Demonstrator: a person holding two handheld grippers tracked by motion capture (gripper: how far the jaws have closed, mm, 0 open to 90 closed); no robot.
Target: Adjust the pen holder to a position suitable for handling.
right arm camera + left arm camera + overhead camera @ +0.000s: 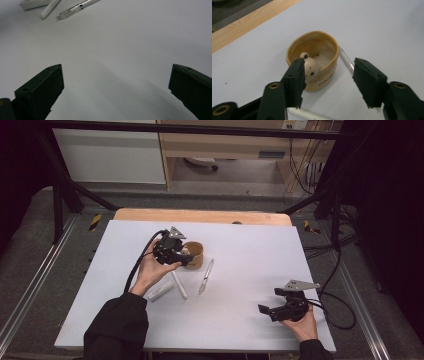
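The left gripper (186,259) is hovering just near of the tan cup (194,254), its jaws spread with nothing pinched between them; no pad is pressing on anything. A small beige holed piece (310,67) is leaning inside the cup against the near wall, close to one pad. The cup is standing a little left of the middle of the white surface (250,245).

The likely trouble: that pad is sitting so close to the rim that a sideways pull could be catching it and tipping the light cup, spilling the piece. A clear pen (205,276) is lying just right of the cup, a white stick (179,285) and a white block (160,291) just near of it, so a low sweep could be scattering them.

The right gripper (270,310), jaws spread wide and empty, is resting at the near right, close to the surface's near edge. Wide open room is lying between the two hands and toward the far right.
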